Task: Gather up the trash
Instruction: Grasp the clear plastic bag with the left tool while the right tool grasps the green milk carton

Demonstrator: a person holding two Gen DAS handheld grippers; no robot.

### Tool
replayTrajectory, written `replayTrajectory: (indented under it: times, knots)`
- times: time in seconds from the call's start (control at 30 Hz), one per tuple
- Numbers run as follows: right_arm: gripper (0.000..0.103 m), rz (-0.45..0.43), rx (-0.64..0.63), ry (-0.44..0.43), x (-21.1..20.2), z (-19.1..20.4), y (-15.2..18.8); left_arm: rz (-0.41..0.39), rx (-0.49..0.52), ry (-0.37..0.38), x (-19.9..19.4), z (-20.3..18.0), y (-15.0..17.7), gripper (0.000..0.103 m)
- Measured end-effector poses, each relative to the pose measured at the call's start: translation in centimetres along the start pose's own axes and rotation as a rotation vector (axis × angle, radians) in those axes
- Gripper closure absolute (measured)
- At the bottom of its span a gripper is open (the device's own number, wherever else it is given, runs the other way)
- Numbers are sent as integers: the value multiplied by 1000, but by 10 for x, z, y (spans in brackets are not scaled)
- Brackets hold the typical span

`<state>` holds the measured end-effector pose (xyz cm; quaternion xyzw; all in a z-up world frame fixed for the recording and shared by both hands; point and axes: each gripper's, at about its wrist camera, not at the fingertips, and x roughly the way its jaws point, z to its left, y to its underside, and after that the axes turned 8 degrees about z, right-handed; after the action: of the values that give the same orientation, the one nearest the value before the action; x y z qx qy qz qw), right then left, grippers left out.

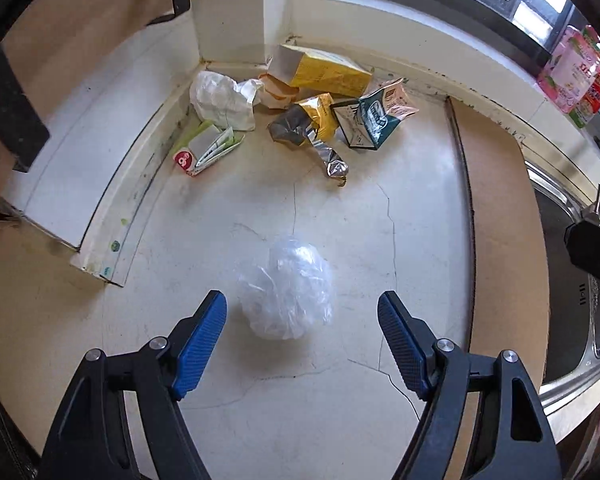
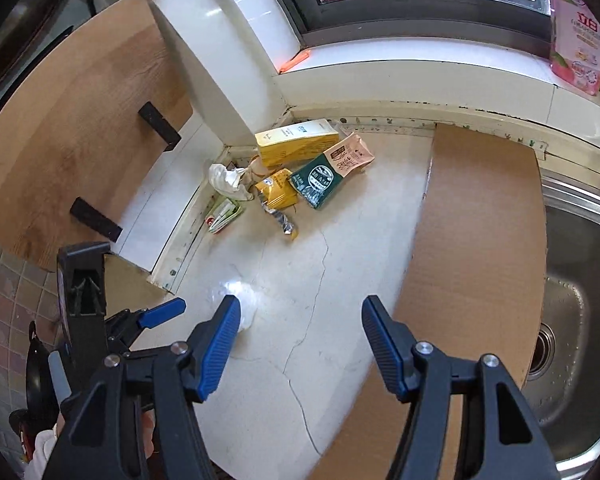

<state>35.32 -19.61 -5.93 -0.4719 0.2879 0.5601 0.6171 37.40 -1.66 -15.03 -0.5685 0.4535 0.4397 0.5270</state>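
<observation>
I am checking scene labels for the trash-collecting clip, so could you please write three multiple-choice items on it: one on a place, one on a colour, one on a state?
1. Where does the crumpled clear plastic bag lie?
A. In the sink
B. On the cracked counter, apart from the corner pile
C. On the window sill

2. What colour is the large carton lying nearest the wall in the corner?
A. Yellow
B. Purple
C. Black

3. How do the left tongs stand?
A. Shut on the bag
B. Shut on nothing
C. Open, pads clear of the bag

Answers:
1 B: the bag sits alone on the white counter, nearer than the pile.
2 A: its sides are plainly yellow.
3 C: both blue pads stand wide apart, touching nothing.
</observation>
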Motion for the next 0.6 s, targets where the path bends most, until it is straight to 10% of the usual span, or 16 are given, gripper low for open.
replayTrajectory:
  times: [0.27,0.6]
  knots:
    - [39,65,108,-32,50,-34,-64,85,-68,11,49,13,-23,55]
    - [29,106,270,-99,113,-50,-123,-38,-75,-94,43,17,-53,73]
